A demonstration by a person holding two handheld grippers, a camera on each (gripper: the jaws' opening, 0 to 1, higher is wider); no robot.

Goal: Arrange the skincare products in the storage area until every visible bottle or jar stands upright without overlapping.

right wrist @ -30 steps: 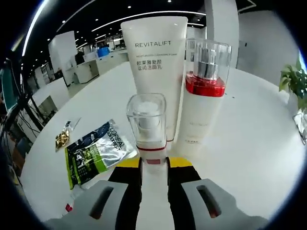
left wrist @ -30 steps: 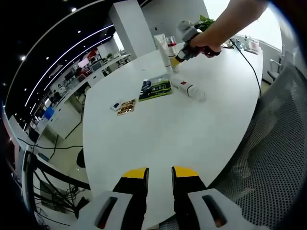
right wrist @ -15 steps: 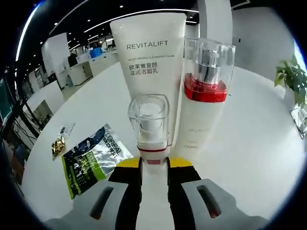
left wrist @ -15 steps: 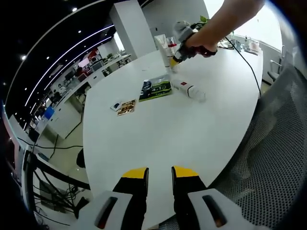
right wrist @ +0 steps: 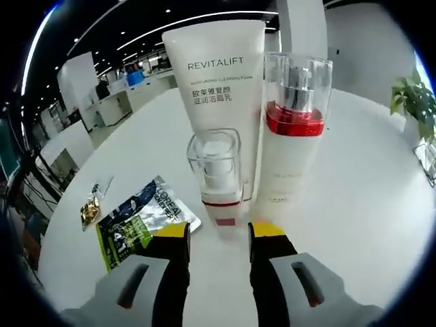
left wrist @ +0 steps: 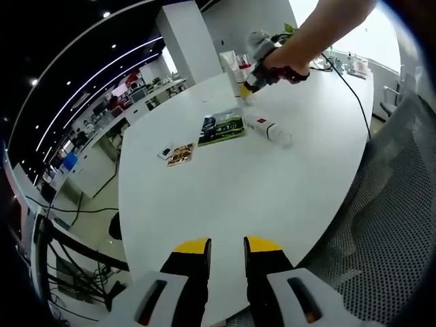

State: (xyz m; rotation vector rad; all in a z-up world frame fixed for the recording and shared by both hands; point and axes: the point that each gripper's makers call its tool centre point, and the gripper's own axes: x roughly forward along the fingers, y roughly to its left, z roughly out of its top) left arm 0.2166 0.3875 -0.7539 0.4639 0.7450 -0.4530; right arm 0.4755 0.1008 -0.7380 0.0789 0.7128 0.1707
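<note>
1. The small clear-capped bottle (right wrist: 215, 178) stands upright on the white worktop (right wrist: 354, 204), just in front of the Revitalift tube (right wrist: 219, 102) and the red-collared pump bottle (right wrist: 293, 133). Half a second ago the right gripper (right wrist: 219, 235) was clamped on this bottle; its jaws now stand apart on either side of the base, with a gap visible on each side. The bottle appears released.
2. Judgement: one more product is placed upright. The three upright items sit very close together, and whether they touch cannot be told.
3. In the left gripper view, a white bottle with a red label (left wrist: 268, 127) lies on its side on the worktop, just beyond the green sachet (left wrist: 222, 126). It likely remains to be stood up.
4. The left gripper (left wrist: 226, 262) hangs at the near worktop edge, well apart from the products; its jaws are slightly parted and hold nothing. It has not moved over the last second.
5. Legible writing: the tube reads "REVITALIFT" above two lines of Chinese characters. The green-and-silver sachet (right wrist: 144, 221) carries "L'OREAL". The pump bottle bears faint text too small to read.
6. A small gold packet (right wrist: 89, 208) lies beside the sachet, to its left. A potted plant (right wrist: 413, 109) stands at the far right.
</note>
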